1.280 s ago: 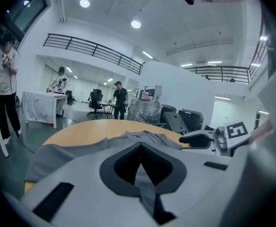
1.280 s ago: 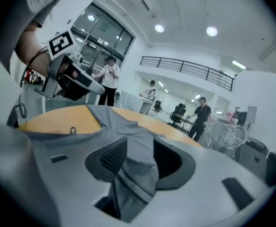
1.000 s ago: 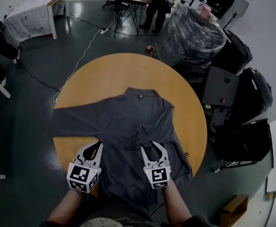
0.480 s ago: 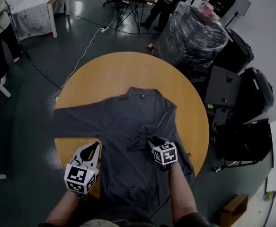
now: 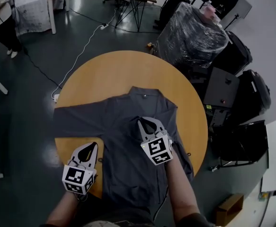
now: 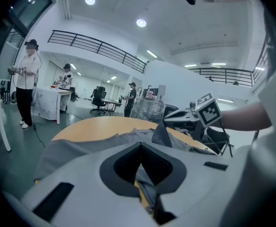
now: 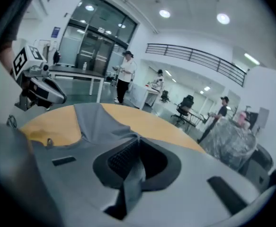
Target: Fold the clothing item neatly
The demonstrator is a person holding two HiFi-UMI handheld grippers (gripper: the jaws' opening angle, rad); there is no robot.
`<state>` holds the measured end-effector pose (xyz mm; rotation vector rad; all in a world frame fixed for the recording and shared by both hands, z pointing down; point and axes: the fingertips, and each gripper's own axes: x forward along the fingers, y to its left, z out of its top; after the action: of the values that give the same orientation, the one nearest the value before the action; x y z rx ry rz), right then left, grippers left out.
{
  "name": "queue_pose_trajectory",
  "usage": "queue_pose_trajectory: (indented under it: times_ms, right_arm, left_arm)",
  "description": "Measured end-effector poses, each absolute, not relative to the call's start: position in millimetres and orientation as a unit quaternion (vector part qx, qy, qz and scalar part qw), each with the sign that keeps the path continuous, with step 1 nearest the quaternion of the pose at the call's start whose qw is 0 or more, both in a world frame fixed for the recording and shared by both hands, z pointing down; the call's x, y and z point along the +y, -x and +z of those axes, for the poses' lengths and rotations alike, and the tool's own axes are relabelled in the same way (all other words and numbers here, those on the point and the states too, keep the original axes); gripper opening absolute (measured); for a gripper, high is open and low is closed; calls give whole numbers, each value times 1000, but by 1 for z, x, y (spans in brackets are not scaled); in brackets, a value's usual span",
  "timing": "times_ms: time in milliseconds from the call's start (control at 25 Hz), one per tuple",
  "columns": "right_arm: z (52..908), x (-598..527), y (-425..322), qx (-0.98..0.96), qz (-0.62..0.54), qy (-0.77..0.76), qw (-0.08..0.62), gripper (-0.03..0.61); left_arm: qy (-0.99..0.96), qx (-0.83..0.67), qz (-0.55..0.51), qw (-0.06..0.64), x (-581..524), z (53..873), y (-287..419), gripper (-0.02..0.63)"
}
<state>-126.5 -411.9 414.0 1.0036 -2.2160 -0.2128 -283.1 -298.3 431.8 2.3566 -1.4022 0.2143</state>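
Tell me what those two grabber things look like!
Both the left gripper and the right gripper are pale grey plastic. Each has two curved jaws tapering to a point, lined with dark pads. Each carries a cube with black-and-white square markers. The forearms behind them are bare.

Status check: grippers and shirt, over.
Left gripper shut on shirt, near hem. Right gripper shut on a fold mid-shirt, fabric peaked up. Rest lies spread on round table. Nothing in the way.

Bare tabletop [image 5: 114,72] beyond the shirt [image 5: 119,122] lies open; a plastic-wrapped stack [image 5: 192,34] stands close off its far right edge.
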Motion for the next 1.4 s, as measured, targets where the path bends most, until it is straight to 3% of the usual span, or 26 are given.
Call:
queue_pose_trajectory:
  times_ms: [200, 320, 480, 640, 800, 1040, 1120, 1200, 1400]
  right_arm:
    - [447, -417, 187, -853, -171, -307, 386, 3]
    - [471, -409, 197, -855, -165, -294, 393, 107]
    - [479, -393, 195, -861, -134, -303, 386, 130]
    - [487, -365, 182, -850, -144, -309, 403, 129]
    - [525, -340, 171, -830, -135, -284, 461, 129]
    - [564, -363, 150, -792, -110, -311, 514, 126]
    - [562, -369, 147, -788, -111, -315, 517, 125]
    - [555, -374, 143, -785, -111, -327, 513, 30]
    - [519, -371, 147, -827, -53, -337, 447, 18]
  left_arm:
    - [-842, -495, 74, 199, -292, 436, 288, 8]
    - [-841, -496, 74, 205, -287, 441, 293, 8]
    - [-834, -503, 75, 215, -284, 448, 304, 8]
    - [-832, -505, 76, 216, -286, 452, 308, 8]
    - [-834, -501, 79, 216, -288, 453, 305, 8]
    - [-839, -493, 88, 214, -287, 455, 294, 8]
    - [-839, -493, 90, 212, -288, 454, 292, 9]
    - [-839, -494, 91, 211, -289, 453, 291, 8]
    - [-839, -494, 93, 209, -291, 450, 288, 8]
